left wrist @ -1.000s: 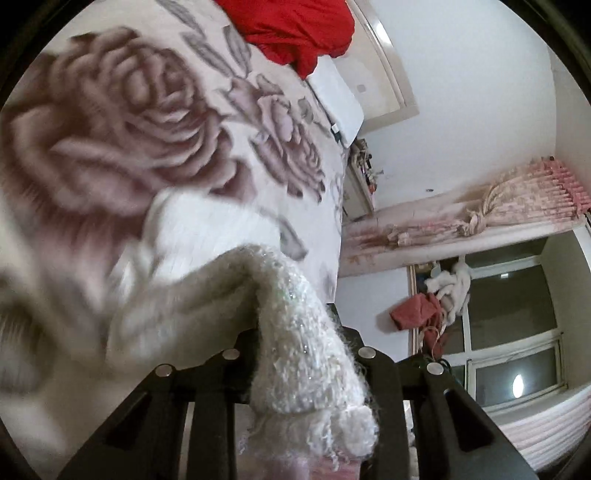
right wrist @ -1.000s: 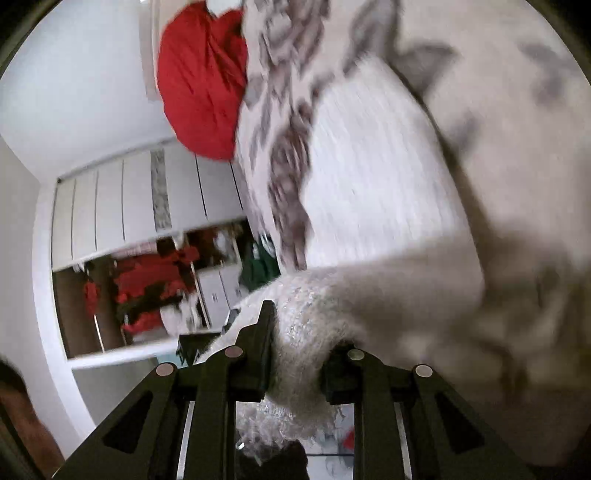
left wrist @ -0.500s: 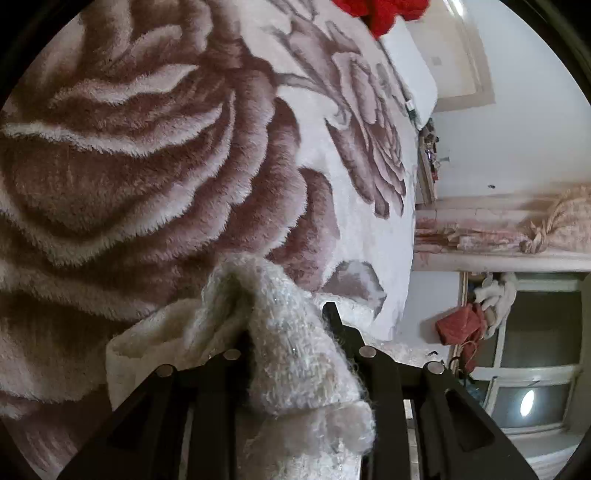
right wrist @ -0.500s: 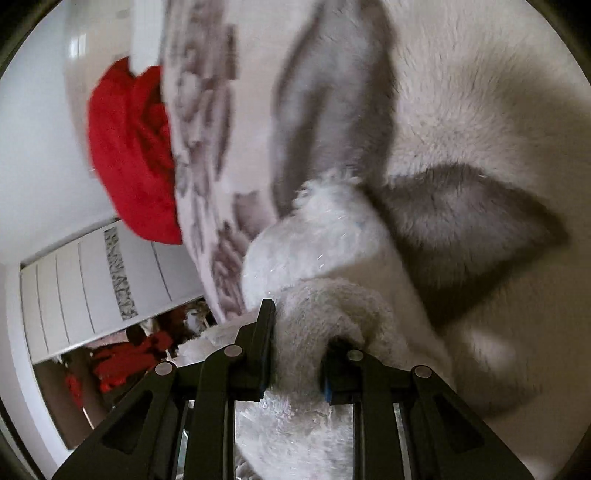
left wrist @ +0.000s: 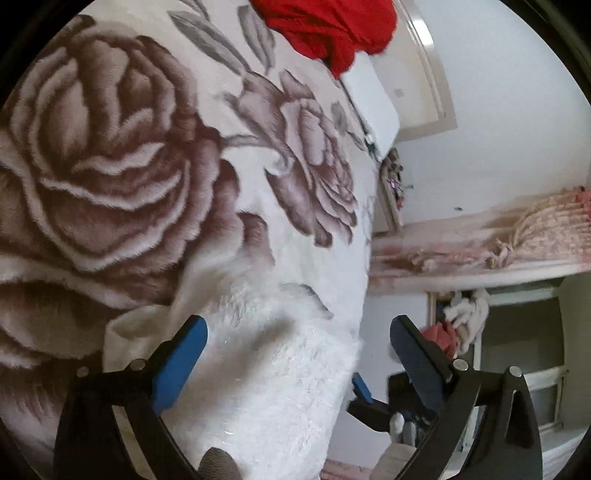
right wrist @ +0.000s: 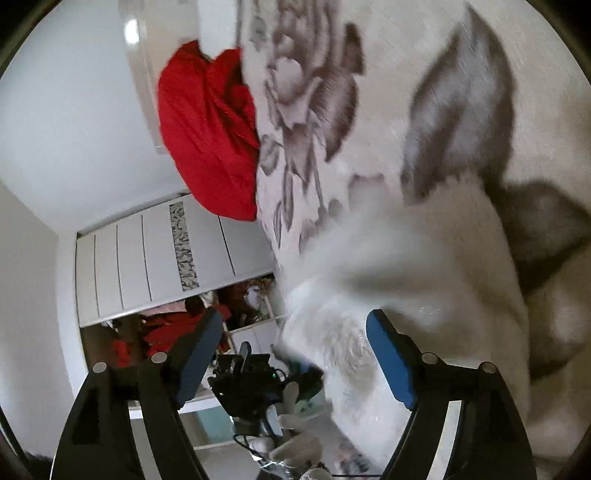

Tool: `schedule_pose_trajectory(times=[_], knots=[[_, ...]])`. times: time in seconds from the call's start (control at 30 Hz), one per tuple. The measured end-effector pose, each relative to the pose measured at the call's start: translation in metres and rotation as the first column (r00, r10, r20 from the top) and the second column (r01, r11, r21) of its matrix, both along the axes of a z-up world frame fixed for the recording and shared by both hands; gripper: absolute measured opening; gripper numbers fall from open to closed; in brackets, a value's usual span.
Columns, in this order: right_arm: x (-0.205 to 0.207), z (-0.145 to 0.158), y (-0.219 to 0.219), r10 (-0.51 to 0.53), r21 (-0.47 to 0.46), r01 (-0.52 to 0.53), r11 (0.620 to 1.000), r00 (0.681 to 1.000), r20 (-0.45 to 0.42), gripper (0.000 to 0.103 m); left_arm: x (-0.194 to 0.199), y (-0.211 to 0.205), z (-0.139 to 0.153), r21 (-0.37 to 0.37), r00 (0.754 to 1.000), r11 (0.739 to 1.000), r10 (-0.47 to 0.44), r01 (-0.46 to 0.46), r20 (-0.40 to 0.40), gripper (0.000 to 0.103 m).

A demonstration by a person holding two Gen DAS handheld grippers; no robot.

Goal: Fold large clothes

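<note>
A fuzzy white knitted garment (left wrist: 273,369) lies on the rose-patterned blanket (left wrist: 110,147) of the bed. My left gripper (left wrist: 299,339) is open, its blue pads spread on either side of the garment's edge, holding nothing. In the right wrist view the same white garment (right wrist: 399,295) lies on the blanket (right wrist: 461,74). My right gripper (right wrist: 291,343) is open too, with the garment's edge just beyond the right pad (right wrist: 389,363) and nothing gripped.
A red garment (left wrist: 328,26) is heaped at the far end of the bed, also in the right wrist view (right wrist: 210,133). A white pillow (left wrist: 373,99) lies beside it. A window (left wrist: 524,350) with curtains and a white wardrobe (right wrist: 155,258) line the room. The other gripper (right wrist: 251,384) shows below.
Both grippers have opened and let go of the white garment, which now rests on the blanket. Both have drawn back a little from the bed surface.
</note>
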State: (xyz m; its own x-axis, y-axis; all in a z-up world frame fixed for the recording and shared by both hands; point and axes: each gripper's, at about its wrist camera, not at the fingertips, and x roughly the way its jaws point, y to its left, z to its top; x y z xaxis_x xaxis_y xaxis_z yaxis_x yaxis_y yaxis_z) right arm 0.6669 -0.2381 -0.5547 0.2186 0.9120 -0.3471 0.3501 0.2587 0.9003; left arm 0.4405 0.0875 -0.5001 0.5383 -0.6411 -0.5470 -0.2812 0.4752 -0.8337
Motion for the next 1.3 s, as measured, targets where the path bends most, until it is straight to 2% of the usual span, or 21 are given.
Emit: schedule_pose_trajectory(times=[0.07, 0.13, 0.17, 0.23, 0.3, 0.33, 0.37, 0.43, 0.47, 0.53, 0.6, 0.63, 0.67, 0.77, 0.83, 0.93, 1.0, 1.07, 1.17, 1.23, 1.3], knots=[[-0.006, 0.012, -0.009, 0.045, -0.137, -0.039, 0.99, 0.998, 0.042, 0.082, -0.008, -0.003, 0.005, 0.084, 1.0, 0.996, 0.001, -0.002, 0.004, 0.101], [-0.018, 0.018, -0.013, 0.176, -0.314, -0.146, 0.938, 0.982, 0.069, 0.082, -0.023, -0.015, 0.012, 0.216, 1.0, 0.976, -0.029, 0.028, -0.002, 0.101], [-0.026, 0.01, -0.015, 0.228, -0.351, -0.191, 0.917, 0.971, 0.067, 0.082, -0.029, -0.02, 0.014, 0.257, 0.999, 0.965, -0.042, 0.041, -0.001, 0.101], [-0.038, -0.011, -0.012, 0.324, -0.388, -0.294, 0.873, 0.946, 0.013, 0.082, -0.048, -0.039, 0.011, 0.387, 0.996, 0.917, -0.089, 0.094, -0.031, 0.101], [-0.042, -0.046, -0.006, 0.374, -0.351, -0.361, 0.864, 0.927, -0.032, 0.082, -0.052, -0.053, -0.014, 0.501, 0.985, 0.85, -0.116, 0.165, -0.127, 0.102], [-0.039, -0.066, 0.0, 0.398, -0.329, -0.393, 0.859, 0.916, -0.055, 0.082, -0.052, -0.056, -0.032, 0.531, 0.978, 0.825, -0.117, 0.194, -0.174, 0.103], [-0.036, -0.082, 0.004, 0.409, -0.309, -0.409, 0.859, 0.91, -0.068, 0.085, -0.056, -0.05, -0.055, 0.477, 0.979, 0.863, -0.087, 0.166, -0.182, 0.103], [-0.025, -0.115, 0.017, 0.436, -0.258, -0.445, 0.857, 0.895, -0.096, 0.093, -0.058, -0.036, -0.079, 0.361, 0.979, 0.926, -0.04, 0.111, -0.199, 0.103], [-0.02, -0.131, 0.026, 0.45, -0.23, -0.462, 0.856, 0.887, -0.107, 0.098, -0.057, -0.031, -0.08, 0.326, 0.981, 0.941, -0.026, 0.089, -0.193, 0.103], [-0.011, -0.144, 0.037, 0.454, -0.184, -0.468, 0.865, 0.884, -0.112, 0.103, -0.055, -0.031, -0.072, 0.369, 0.984, 0.924, -0.034, 0.098, -0.177, 0.103], [-0.009, -0.142, 0.045, 0.451, -0.163, -0.458, 0.874, 0.889, -0.08, 0.101, -0.057, -0.034, -0.063, 0.405, 0.986, 0.908, -0.044, 0.108, -0.163, 0.103], [-0.012, -0.137, 0.05, 0.454, -0.162, -0.459, 0.874, 0.888, -0.065, 0.095, -0.059, -0.033, -0.061, 0.418, 0.986, 0.902, -0.043, 0.108, -0.162, 0.103], [-0.015, -0.135, 0.052, 0.451, -0.157, -0.455, 0.877, 0.89, -0.063, 0.083, -0.06, -0.032, -0.06, 0.425, 0.986, 0.899, -0.039, 0.107, -0.165, 0.103], [-0.032, -0.128, 0.048, 0.391, -0.147, -0.396, 0.906, 0.918, -0.063, 0.058, -0.068, -0.026, -0.053, 0.447, 0.984, 0.889, -0.019, 0.097, -0.175, 0.103], [-0.046, -0.123, 0.039, 0.312, -0.138, -0.32, 0.937, 0.947, -0.079, 0.049, -0.072, -0.026, -0.049, 0.459, 0.984, 0.883, -0.012, 0.092, -0.175, 0.103], [-0.08, -0.11, 0.021, 0.163, -0.125, -0.179, 0.976, 0.979, -0.126, 0.04, -0.075, -0.03, -0.037, 0.509, 0.986, 0.855, -0.018, 0.102, -0.167, 0.103], [-0.117, -0.097, 0.007, 0.036, -0.072, -0.048, 0.996, 0.987, -0.157, 0.038, -0.08, -0.031, -0.025, 0.544, 0.987, 0.832, -0.024, 0.107, -0.157, 0.103], [-0.158, -0.082, -0.003, -0.09, -0.019, 0.088, 0.996, 0.98, -0.176, 0.038, -0.09, -0.032, -0.009, 0.573, 0.99, 0.813, -0.028, 0.104, -0.14, 0.103], [-0.239, -0.058, -0.006, -0.23, 0.055, 0.252, 0.966, 0.937, -0.262, 0.038, -0.116, -0.035, 0.013, 0.618, 0.99, 0.777, -0.04, 0.117, -0.137, 0.103], [-0.297, -0.048, -0.002, -0.27, 0.056, 0.305, 0.951, 0.902, -0.338, 0.038, -0.137, -0.042, 0.02, 0.633, 0.988, 0.762, -0.059, 0.139, -0.146, 0.103], [-0.33, -0.053, 0.005, -0.233, 0.009, 0.253, 0.968, 0.904, -0.359, 0.038, -0.153, -0.052, 0.016, 0.627, 0.982, 0.76, -0.079, 0.169, -0.169, 0.103]])
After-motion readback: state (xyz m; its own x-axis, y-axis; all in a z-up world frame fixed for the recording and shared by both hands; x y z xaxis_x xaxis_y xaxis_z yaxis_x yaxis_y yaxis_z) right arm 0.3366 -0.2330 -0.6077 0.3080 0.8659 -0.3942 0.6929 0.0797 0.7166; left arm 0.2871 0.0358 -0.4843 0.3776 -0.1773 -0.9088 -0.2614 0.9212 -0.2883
